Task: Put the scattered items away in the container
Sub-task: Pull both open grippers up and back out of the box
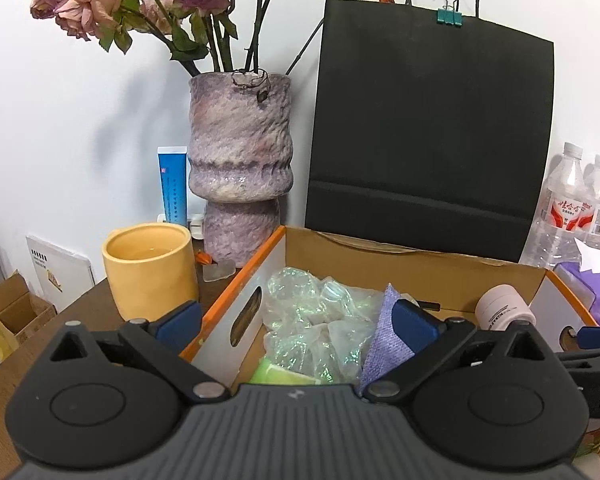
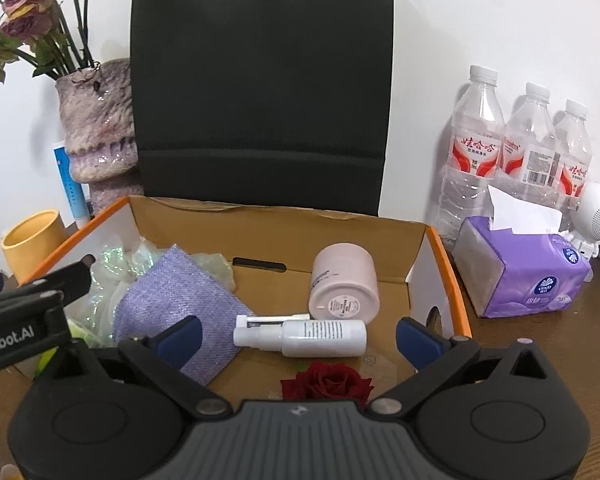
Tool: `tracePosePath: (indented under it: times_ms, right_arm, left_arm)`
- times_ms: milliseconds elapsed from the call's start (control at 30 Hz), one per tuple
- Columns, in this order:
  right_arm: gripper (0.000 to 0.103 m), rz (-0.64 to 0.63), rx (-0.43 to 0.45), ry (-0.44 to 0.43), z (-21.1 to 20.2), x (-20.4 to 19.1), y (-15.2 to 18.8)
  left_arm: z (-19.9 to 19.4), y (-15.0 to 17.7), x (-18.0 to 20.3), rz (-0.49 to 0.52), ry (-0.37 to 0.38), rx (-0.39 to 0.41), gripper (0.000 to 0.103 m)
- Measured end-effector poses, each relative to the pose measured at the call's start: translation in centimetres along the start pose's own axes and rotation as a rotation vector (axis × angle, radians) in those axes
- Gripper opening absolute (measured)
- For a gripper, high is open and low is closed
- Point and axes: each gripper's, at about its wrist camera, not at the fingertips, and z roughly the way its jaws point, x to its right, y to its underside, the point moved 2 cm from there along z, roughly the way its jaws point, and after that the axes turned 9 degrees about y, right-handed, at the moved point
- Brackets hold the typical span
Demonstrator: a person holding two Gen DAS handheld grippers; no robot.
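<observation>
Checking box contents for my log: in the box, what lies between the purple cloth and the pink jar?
In the right wrist view, a white spray bottle lies on its side on the box floor between the purple cloth and the pink jar.

Domestic setting: a brown wooden tabletop (image 2: 540, 344) set against a plain white wall, crowded with ordinary household articles. A mottled purple vase (image 1: 240, 152) of wilted roses (image 1: 80, 8) stands beside a yellow mug (image 1: 150, 270) and an upright blue tube (image 1: 173, 184). A black paper gift bag (image 1: 432, 120) leans on the wall. Three water bottles (image 2: 516, 148), a purple tissue pack (image 2: 520, 268) and a small white astronaut figurine (image 2: 596, 216) occupy the right side
</observation>
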Motion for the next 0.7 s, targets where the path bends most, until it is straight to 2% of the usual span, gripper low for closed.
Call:
tracePosePath:
  times_ms: [700]
  right_arm:
    - [0.103,0.004,-0.004,-0.002,-0.23,-0.01,0.12]
  left_arm:
    - [-0.42,0.13,-0.12,0.000,-0.010,0.007,0.103]
